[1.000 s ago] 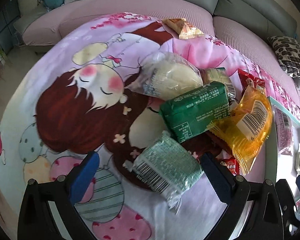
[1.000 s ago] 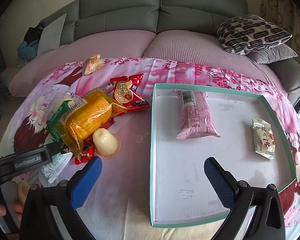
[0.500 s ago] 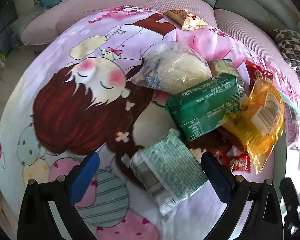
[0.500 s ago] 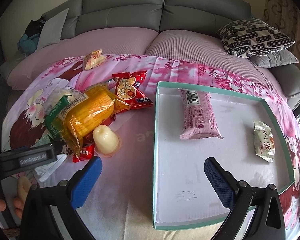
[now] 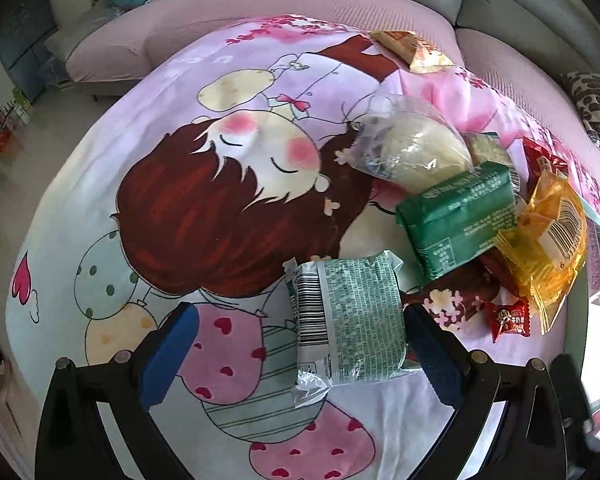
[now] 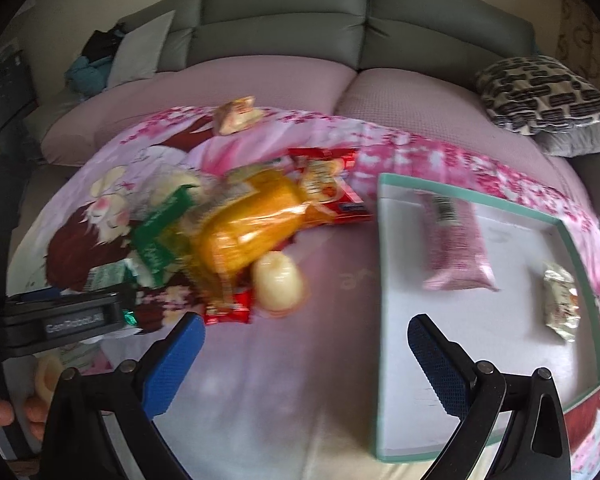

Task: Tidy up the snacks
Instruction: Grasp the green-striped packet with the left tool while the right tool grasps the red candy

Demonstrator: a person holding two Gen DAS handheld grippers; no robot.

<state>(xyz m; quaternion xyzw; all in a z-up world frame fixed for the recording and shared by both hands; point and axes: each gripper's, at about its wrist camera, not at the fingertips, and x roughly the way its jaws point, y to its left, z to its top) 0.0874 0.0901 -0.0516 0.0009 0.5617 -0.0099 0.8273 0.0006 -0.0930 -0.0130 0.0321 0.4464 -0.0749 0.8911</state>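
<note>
Snacks (image 6: 240, 232) mostly lie piled outside the tray (image 6: 384, 320); two sit inside; both claws, left claw (image 5: 300, 344) and right claw (image 6: 306, 360), gape apart, empty.

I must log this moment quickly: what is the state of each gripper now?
Left gripper: open, pale green packet between its fingers, not gripped.
Right gripper: open, holding nothing.

Two hand-held grippers are seen, alike in build. The left gripper (image 5: 300, 344) is formed of black plastic arms with round silver screws at the joints; its fingers (image 5: 170, 354) are faced with blue textured pads. The right gripper (image 6: 306, 362) is made likewise, black-framed, silver-screwed, blue-padded. White lettering is carried on the left gripper's black side, seen from the right wrist view.
</note>
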